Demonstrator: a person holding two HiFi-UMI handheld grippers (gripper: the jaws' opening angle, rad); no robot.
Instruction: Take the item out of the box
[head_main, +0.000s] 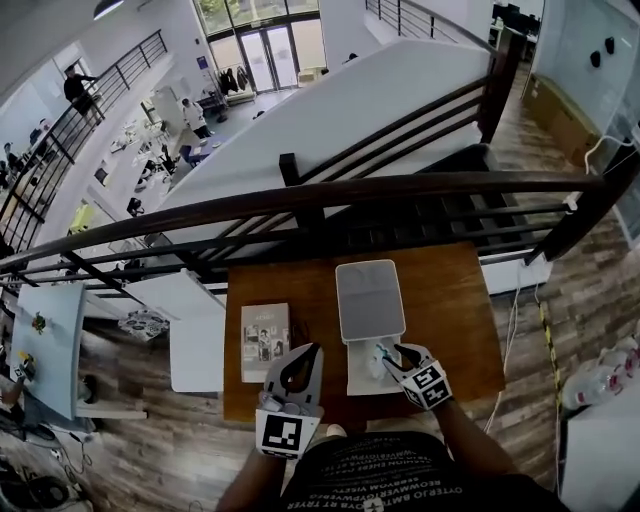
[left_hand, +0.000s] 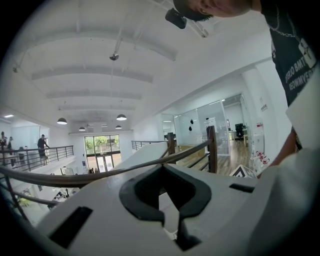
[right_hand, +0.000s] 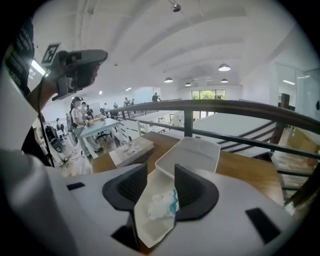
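Note:
On the wooden table (head_main: 450, 300) lies a white box, opened flat: its lid (head_main: 370, 298) lies farther away and its shallow base (head_main: 358, 378) lies nearer to me. A small white and teal item (right_hand: 161, 205) rests in the base. My right gripper (head_main: 388, 351) hovers just above that base, open, with the item showing between its jaws (right_hand: 161, 170) and no pad pressing on it. The lid (right_hand: 192, 154) lies just beyond the jaw tips. My left gripper (head_main: 304, 350) is raised at the table's near left, shut and empty, and points out over the railing (left_hand: 162, 167).
A grey printed booklet (head_main: 265, 340) lies left of the box, also seen in the right gripper view (right_hand: 131, 150). A dark railing (head_main: 320, 195) runs right behind the table. A white table (head_main: 195, 330) stands to the left on the wooden floor.

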